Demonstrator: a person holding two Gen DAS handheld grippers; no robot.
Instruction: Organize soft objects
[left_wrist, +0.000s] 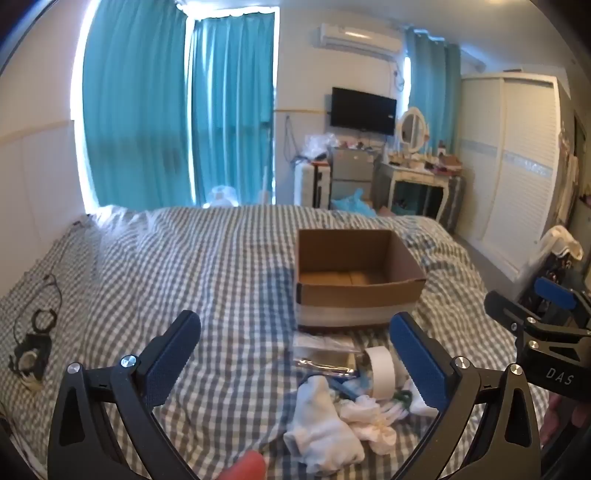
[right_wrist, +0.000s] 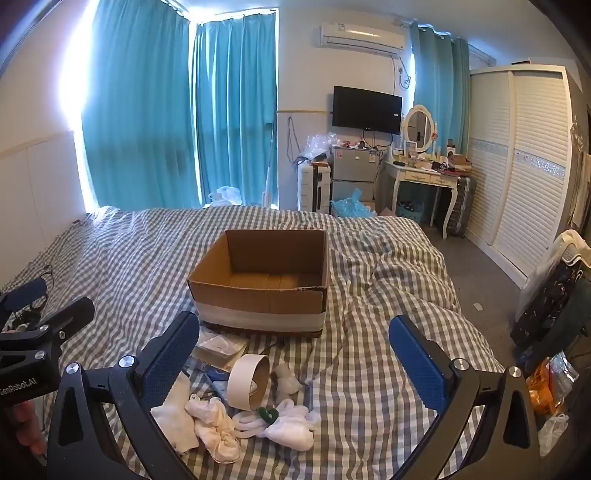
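L gripper (left_wrist: 295, 354) and R gripper (right_wrist: 293, 354): jaws spread wide, holding nothing, both above the bed (right_wrist: 388, 332). Cardboard box (right_wrist: 262, 280) sits open mid-bed. White socks (right_wrist: 214, 424) lie bunched near the bed's front edge, touching a tape roll (right_wrist: 247, 382), w/ clear packets (right_wrist: 221, 349) just before the box.

Read "DAS" in pale letters on the black body of the right hand-held gripper (left_wrist: 554, 295); read "GenRobot.AI" on the left hand-held gripper (right_wrist: 40, 299).
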